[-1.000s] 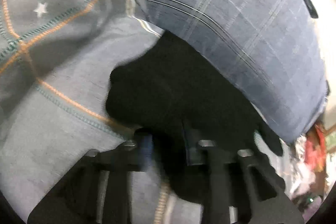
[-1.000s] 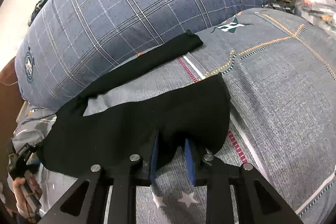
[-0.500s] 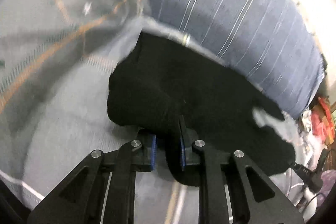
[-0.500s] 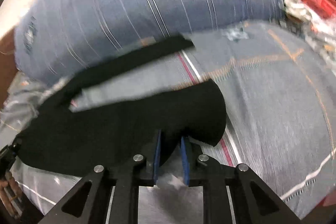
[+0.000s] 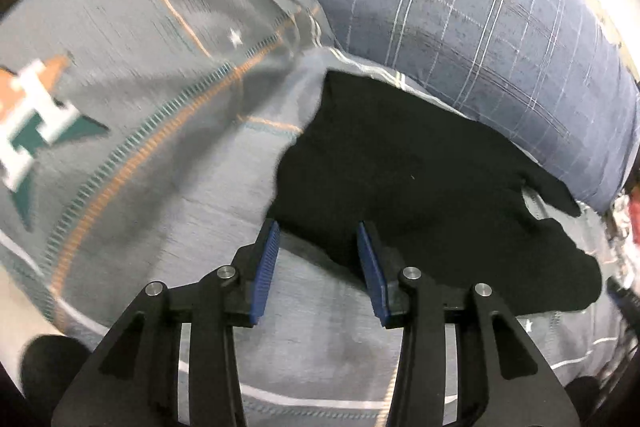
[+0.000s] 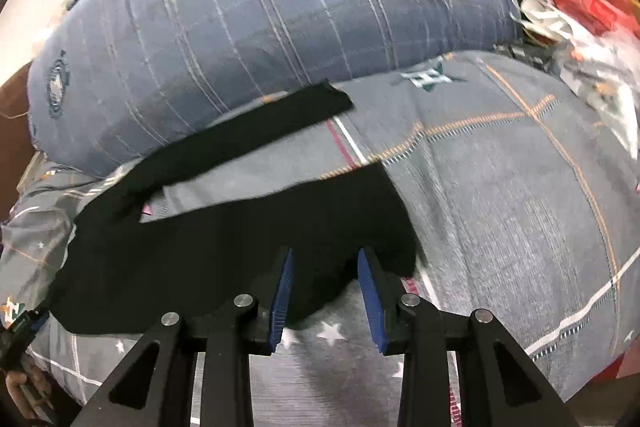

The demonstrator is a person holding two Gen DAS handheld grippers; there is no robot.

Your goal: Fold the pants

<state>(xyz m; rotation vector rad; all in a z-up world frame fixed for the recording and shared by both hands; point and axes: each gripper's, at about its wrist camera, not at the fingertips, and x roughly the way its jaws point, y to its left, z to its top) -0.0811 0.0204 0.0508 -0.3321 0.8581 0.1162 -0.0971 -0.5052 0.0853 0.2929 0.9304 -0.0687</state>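
Left wrist view, near to far: the left tool stands with its blue pads spread, having just been opening, and the near edge of the black pants lies between them with neither pad pressing the cloth. The pants rest on the grey patterned bedspread, their far side against the blue plaid pillow. Right wrist view, near to far: the right tool is likewise parted, its jaws just opened, with a rounded fold of the pants between the pads but apparently free of them; one leg runs as a narrow strip toward the pillow, apart from the folded bulk, and clutter lies beyond. Risks, as a judgement: the released fold may spring open or slump on the soft bedding; a pad could snag the cloth on withdrawal and drag the layers askew; and the stray leg, if left, would make the next fold uneven.
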